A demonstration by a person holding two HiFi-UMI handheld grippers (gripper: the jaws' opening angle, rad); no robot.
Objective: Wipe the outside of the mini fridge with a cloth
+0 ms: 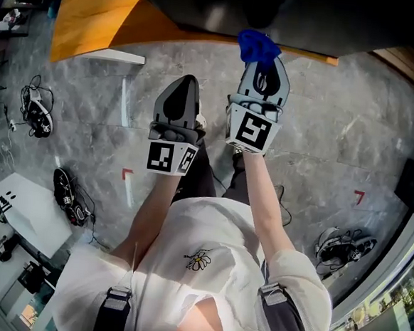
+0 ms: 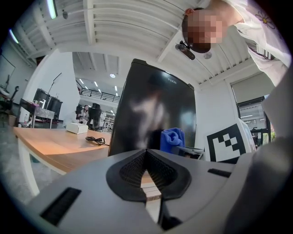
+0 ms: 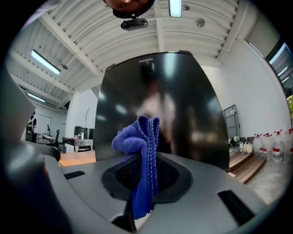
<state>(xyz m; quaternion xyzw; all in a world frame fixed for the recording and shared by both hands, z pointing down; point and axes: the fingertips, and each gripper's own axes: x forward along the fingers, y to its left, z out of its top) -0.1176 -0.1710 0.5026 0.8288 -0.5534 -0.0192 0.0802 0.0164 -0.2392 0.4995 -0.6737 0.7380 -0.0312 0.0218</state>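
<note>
Mini fridge (image 3: 155,100), black and glossy, stands upright on the wooden tabletop (image 2: 55,146). Facing the fridge's front, the right gripper (image 1: 263,66) is clamped on a bunched blue cloth (image 3: 139,137); whether the cloth touches the fridge is unclear. The left gripper (image 1: 184,88), jaws pressed together and empty, is slightly farther from the fridge.

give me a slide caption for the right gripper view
Right tongs shut on a bunched blue cloth, raised in front of the glossy black mini fridge.
</note>
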